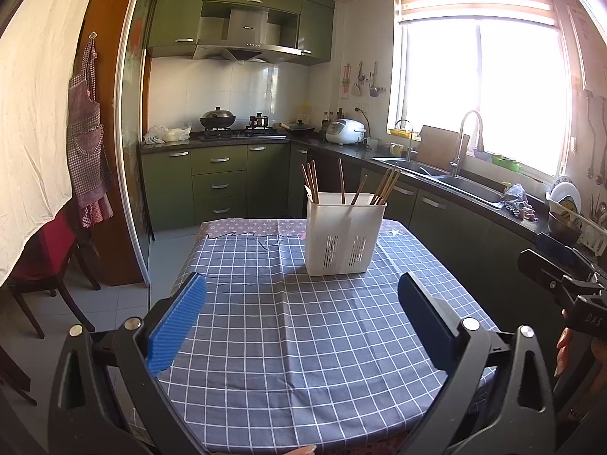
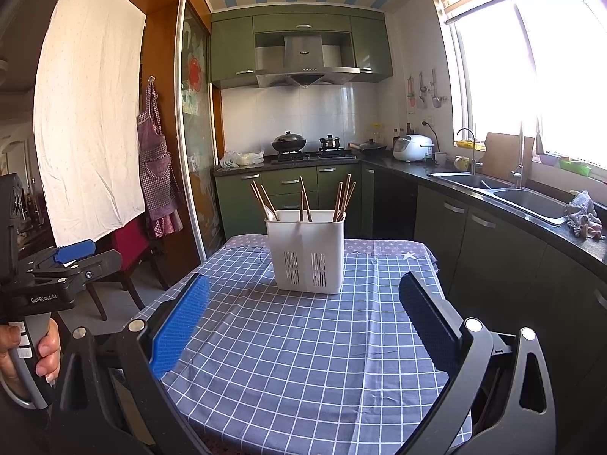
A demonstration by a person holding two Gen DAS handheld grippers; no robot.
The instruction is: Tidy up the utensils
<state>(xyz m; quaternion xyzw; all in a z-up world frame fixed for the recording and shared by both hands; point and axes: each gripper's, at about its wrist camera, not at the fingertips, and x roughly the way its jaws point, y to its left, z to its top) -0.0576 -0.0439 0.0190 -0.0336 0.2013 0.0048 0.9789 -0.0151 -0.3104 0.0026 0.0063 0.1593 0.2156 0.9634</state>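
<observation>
A white plastic utensil holder (image 1: 344, 234) stands upright on the far part of a table with a blue checked cloth (image 1: 288, 341). Several wooden chopsticks (image 1: 386, 185) stick up out of it, and a white spoon end (image 2: 270, 212) shows at its left corner. The holder also shows in the right wrist view (image 2: 306, 252). My left gripper (image 1: 301, 299) is open and empty, held above the table's near half. My right gripper (image 2: 303, 299) is open and empty, also short of the holder. Each gripper's body shows at the edge of the other's view.
A red chair (image 1: 45, 261) stands left of the table. Green cabinets, a stove with pots (image 1: 218, 118), a rice cooker (image 1: 345, 131) and a sink (image 1: 436, 174) line the back and right counters. A dish rack (image 1: 569, 216) stands at far right.
</observation>
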